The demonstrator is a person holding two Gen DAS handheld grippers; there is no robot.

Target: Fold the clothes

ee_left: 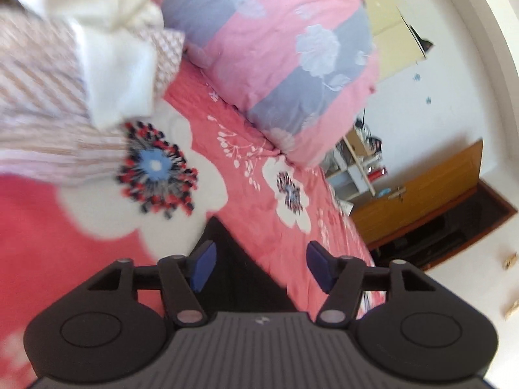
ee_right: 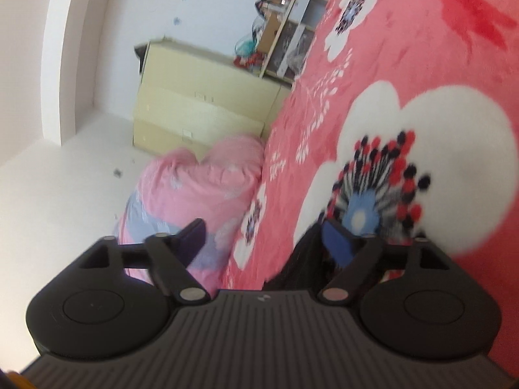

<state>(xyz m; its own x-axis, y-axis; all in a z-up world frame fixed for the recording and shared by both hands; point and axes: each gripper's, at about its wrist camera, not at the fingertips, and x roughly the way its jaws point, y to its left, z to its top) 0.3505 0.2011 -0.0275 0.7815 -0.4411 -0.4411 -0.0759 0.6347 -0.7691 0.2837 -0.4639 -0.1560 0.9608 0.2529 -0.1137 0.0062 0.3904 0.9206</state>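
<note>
- Tongs first: the left tongs (ee_left: 259, 265) stand with their blue pads apart and nothing pressed between them; a flat black cloth piece (ee_left: 240, 272) lies under and behind the gap, on the bed, apart from both pads.
- Right tongs (ee_right: 262, 243) stand wider still, one pad to each side of empty air; what looks like the same dark cloth (ee_right: 301, 265) shows just beside the right-hand pad, though blur keeps me from telling whether they touch.
- With both pairs open and empty, I judge the black piece has been laid down and let go, not carried.
- Bed cover, a plush coral-red blanket with big white flowers (ee_left: 246, 149), serves as the flat place for folding; its wide bare stretch gives room to spread a garment.
- Far left in the left wrist view lies a heap: a pink-and-white striped garment (ee_left: 42, 97) with a crumpled white garment (ee_left: 110, 45) on top. It sits loose and unfolded, so probably the pile waiting its turn.
- Far behind it rests a pink and grey flowered quilt, rolled thick (ee_left: 275, 52), pushed to the far edge, seemingly to keep the work area free.
- Beyond the bed stand a pale yellow cabinet (ee_right: 201, 110) and a brown wooden door (ee_left: 421, 194), well apart from the work.
</note>
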